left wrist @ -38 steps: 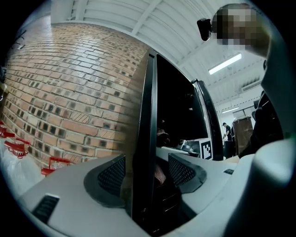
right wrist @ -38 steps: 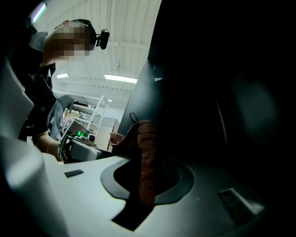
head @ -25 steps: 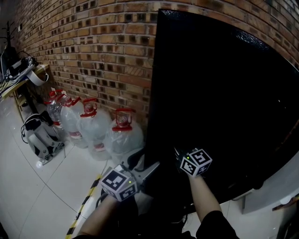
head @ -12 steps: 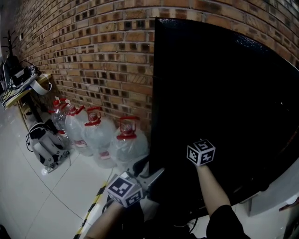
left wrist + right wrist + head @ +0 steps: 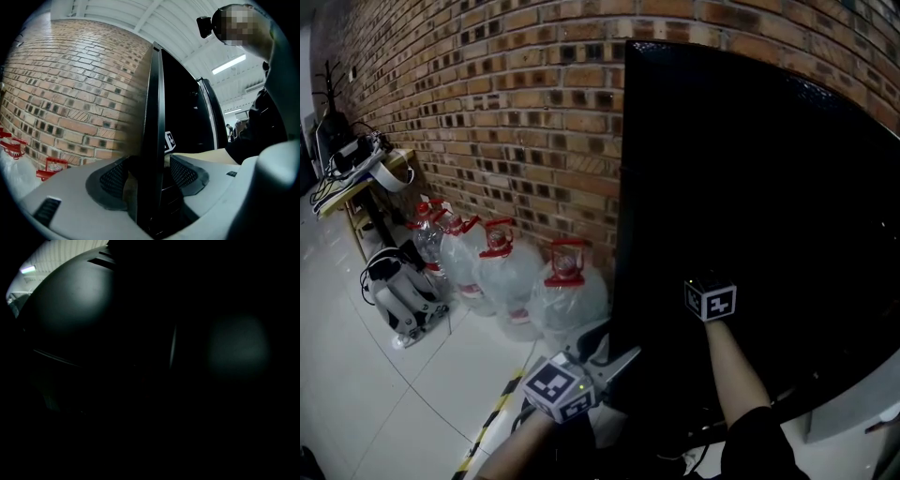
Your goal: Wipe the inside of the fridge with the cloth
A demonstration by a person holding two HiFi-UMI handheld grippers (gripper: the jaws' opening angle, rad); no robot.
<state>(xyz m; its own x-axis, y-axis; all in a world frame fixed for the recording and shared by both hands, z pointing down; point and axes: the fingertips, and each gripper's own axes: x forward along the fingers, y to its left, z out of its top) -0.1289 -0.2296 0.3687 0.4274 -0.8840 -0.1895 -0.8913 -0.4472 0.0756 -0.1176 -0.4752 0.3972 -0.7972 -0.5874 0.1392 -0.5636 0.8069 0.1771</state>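
- Head view: my left gripper (image 5: 614, 361) sits at 6 o'clock, its fingers at the near edge of the black fridge door (image 5: 750, 169). The door fills the picture from 12 to 4 o'clock. My right gripper (image 5: 710, 298) lies against the door's face at 4 o'clock, fingers hidden.
- Left gripper view: my pads (image 5: 183, 173) stand narrow, one on each face of the door edge, clamping it. The edge runs up towards 12 o'clock.
- Right gripper view: nearly all dark, so I cannot tell how these fingers stand.

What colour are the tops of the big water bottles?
The bottle tops are red, clearest in the head view.
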